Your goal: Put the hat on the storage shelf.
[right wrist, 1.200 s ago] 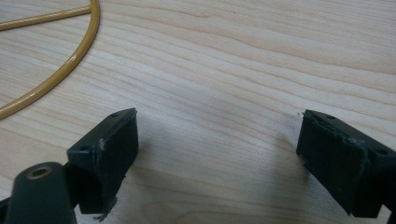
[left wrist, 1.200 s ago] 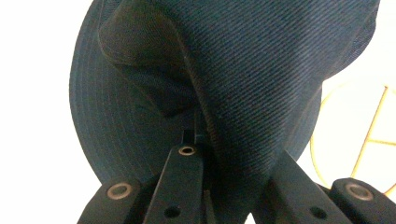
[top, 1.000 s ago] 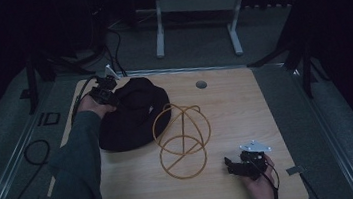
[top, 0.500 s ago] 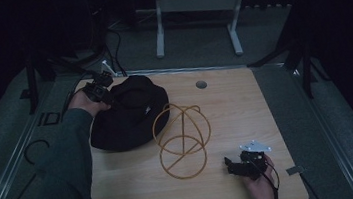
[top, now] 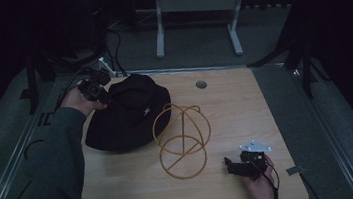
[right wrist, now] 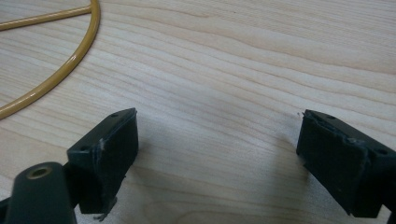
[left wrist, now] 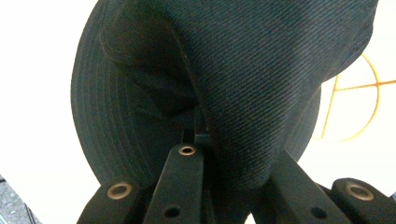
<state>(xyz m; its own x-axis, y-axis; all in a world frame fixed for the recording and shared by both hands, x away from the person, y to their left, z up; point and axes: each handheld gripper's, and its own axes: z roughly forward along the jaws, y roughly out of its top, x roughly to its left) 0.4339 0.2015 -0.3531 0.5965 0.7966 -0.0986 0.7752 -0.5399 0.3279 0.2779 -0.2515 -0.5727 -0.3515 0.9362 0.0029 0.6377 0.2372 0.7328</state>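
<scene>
Left gripper [top: 97,88] pinches a black bucket hat [top: 128,116] at the bench's [top: 245,101] upper left.

The hat's brim edge lies near the yellow wire stand [top: 183,140] at frame centre; the fabric fold clamped between the jaws looks thin, so a pull could slip it free or drag the brim into the stand. Right gripper [top: 237,165], lower right, rests wide and empty.

The high view looks forward and down over the whole tabletop [top: 245,101]. The left gripper view peers close along its jaws at a black hat [left wrist: 261,70]; the right gripper view skims bare wood, a yellow wire ring [right wrist: 56,79] beyond its jaws, shared with both other views.
</scene>
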